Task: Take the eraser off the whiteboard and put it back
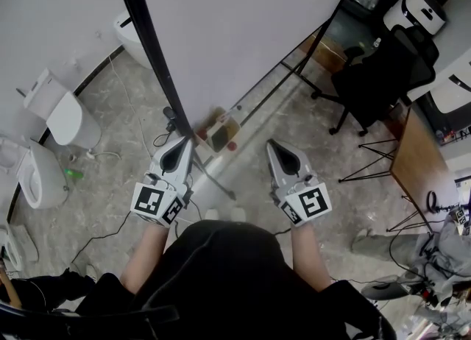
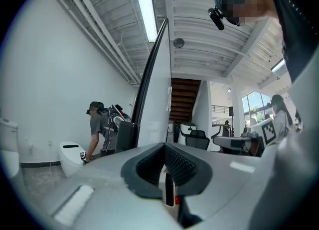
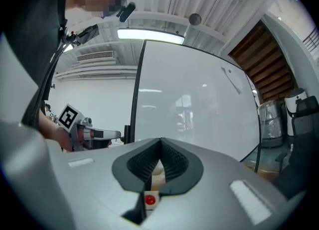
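Note:
The whiteboard [image 1: 243, 22] stands in front of me on a black frame [image 1: 151, 44]. At its lower edge sits a small tan and white block with red dots, which looks like the eraser [image 1: 219, 131]. My left gripper [image 1: 186, 141] is just left of the block and my right gripper [image 1: 271, 143] is to its right; both are shut, level and hold nothing. In the left gripper view the jaws [image 2: 164, 145] meet, with the board [image 2: 157, 99] seen edge-on. In the right gripper view the jaws [image 3: 160, 140] also meet, facing the board's face [image 3: 199, 99], and the left gripper [image 3: 82, 129] shows at the left.
White toilets [image 1: 62, 114] stand on the floor at the left, with cables around them. A black office chair [image 1: 383, 73] and a wooden table [image 1: 416, 162] are at the right. A person [image 2: 99, 129] bends over a toilet [image 2: 70, 157] behind the board.

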A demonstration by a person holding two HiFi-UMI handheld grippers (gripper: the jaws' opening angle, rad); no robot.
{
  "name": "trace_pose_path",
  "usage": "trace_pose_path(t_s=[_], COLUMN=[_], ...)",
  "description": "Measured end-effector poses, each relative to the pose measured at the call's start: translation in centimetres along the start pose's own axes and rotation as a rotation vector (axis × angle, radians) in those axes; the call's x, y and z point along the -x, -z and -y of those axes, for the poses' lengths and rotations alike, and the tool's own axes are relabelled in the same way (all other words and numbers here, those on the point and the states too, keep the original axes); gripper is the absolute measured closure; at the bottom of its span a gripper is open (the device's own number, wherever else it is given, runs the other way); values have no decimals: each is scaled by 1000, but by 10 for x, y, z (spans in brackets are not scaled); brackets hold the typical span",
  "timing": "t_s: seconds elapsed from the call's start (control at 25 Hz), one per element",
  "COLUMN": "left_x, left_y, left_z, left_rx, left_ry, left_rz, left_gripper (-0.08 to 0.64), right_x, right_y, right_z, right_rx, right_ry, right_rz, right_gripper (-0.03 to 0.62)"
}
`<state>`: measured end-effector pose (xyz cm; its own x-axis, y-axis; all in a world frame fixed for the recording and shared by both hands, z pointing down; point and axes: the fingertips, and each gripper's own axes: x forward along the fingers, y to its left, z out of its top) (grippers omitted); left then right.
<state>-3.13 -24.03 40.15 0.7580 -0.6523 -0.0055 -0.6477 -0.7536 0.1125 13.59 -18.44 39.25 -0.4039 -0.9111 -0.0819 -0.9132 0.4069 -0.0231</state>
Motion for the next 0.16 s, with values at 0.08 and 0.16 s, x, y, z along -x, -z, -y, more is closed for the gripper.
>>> trace_pose_path(t_s=[0.08, 0.16], left_x=[1, 1], left_y=[1, 1], left_z=[0, -1], left_rx=[0, 0], left_ry=[3, 6], left_rz=[-2, -3], left_gripper=[557, 557], right_x=[0, -1], right_y=[-1, -1], right_z=[-1, -2], right_rx=[0, 1], right_ry=[1, 1], right_rz=[2, 2], right_gripper=[583, 583])
